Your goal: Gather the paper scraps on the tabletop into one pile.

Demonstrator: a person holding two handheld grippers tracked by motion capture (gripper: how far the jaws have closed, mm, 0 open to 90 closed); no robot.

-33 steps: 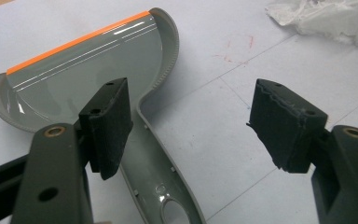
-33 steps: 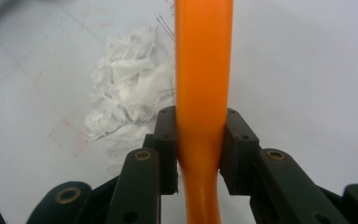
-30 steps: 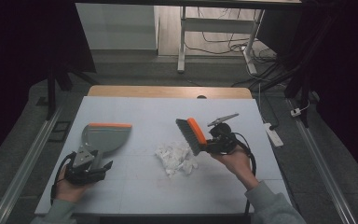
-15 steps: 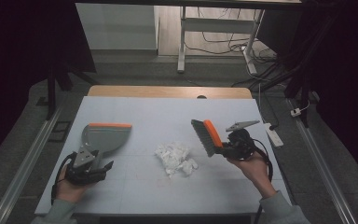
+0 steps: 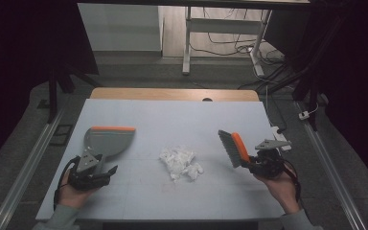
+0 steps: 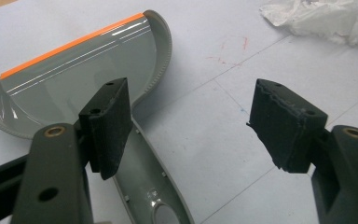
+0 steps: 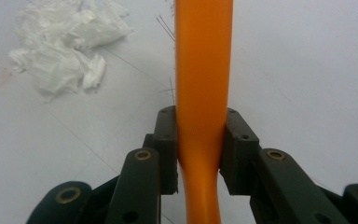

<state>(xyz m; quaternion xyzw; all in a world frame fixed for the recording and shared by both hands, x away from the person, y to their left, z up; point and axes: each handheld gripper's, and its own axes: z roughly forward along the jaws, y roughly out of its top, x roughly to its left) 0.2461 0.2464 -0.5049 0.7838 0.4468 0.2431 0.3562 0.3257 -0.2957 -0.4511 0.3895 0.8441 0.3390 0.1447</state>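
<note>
1. While it rests low on the pale desk [image 5: 172, 115], the left tongs [image 6: 193, 126] gape wide beside the grey plastic dustpan [image 5: 106, 141] with its orange lip.
2. The right tongs [image 7: 200, 149] clamp the orange-handled brush [image 5: 234, 148].
3. Crumpled white paper scraps [image 5: 181, 163] lie between dustpan and brush.

- Left gripper [image 5: 98, 170]: at the lower left of the high view, jaws spread wide apart (nothing pressed between the pads), held by the left hand [image 5: 72, 191].
- Right gripper [image 5: 251, 165]: at the lower right, jaws clamped together, gripped by the right hand [image 5: 280, 184], forearm entering from the bottom edge.
</note>
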